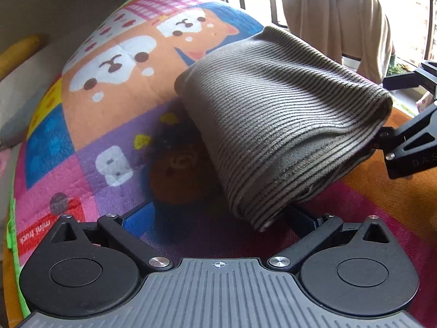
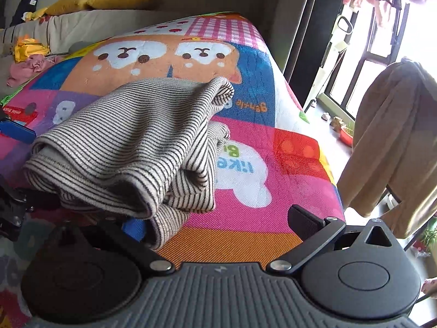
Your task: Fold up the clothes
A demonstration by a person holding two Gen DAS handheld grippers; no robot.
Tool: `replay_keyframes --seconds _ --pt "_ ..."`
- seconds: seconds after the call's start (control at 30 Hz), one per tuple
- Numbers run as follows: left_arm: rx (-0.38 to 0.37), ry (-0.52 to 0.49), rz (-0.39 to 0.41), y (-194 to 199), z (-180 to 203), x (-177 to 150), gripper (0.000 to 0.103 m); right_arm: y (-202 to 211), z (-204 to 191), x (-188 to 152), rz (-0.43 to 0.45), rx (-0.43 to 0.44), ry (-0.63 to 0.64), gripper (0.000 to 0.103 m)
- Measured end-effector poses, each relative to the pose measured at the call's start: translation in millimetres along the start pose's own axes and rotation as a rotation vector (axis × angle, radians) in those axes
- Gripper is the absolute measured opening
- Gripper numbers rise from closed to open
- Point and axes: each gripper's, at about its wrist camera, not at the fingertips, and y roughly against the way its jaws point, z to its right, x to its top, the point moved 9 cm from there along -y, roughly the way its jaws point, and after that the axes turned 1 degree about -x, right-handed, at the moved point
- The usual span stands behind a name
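In the left wrist view our left gripper (image 1: 218, 218) sat nearest, its arms spread wide apart; the left fingertip (image 1: 128, 217) showed blue against the mat, while the right one was hidden under the hanging edge of the striped garment (image 1: 273, 125), so we could not tell whether the cloth merely draped over that finger or was caught by it. In the right wrist view our right gripper (image 2: 213, 220) also stood wide open, its right fingertip (image 2: 304, 222) bare over the orange patch of the mat and its left finger buried beneath the garment's (image 2: 131, 142) folded hem; nothing was pinched between the two. The garment, a grey-and-black striped knit folded into a thick bundle of several layers, lay draped over those inner fingers, its near edge lifted off the cartoon play mat (image 1: 90, 125) and its far end reaching toward the mat's middle. In the left view the other tool's black finger touched the bundle's right-hand corner. The colourful mat (image 2: 273, 164) spread under everything, printed with bear faces and bright squares. Farther off, a beige cloth (image 2: 393, 147) hung over a frame near the window (image 2: 382, 54), and at the far left a sofa (image 2: 82, 27) carried yellow cushions (image 2: 103, 0) and some loose pink and yellow clothes (image 2: 27, 60).
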Motion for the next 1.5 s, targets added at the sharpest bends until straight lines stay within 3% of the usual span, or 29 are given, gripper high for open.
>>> replay_keyframes --seconds 0.17,0.27,0.47,0.53,1.5 --pt "0.041 0.105 -0.032 20.0 8.3 -22.7 0.103 19.9 -16.3 -31.6 -0.072 0.035 -0.052 0.103" --pt "0.022 0.222 -0.052 36.1 11.5 -44.0 0.103 38.1 -23.7 -45.7 -0.090 0.037 -0.082 0.103" --pt "0.079 0.283 0.005 69.2 19.9 -73.7 0.103 60.5 -21.3 -71.5 -0.106 0.043 -0.207 0.103" --pt "0.085 0.279 0.030 72.4 21.2 -75.9 0.103 60.4 -17.0 -75.7 -0.097 0.071 -0.259 0.103" --pt "0.068 0.273 0.052 73.0 21.3 -75.7 0.103 60.8 -19.8 -76.8 -0.053 0.070 -0.248 0.103"
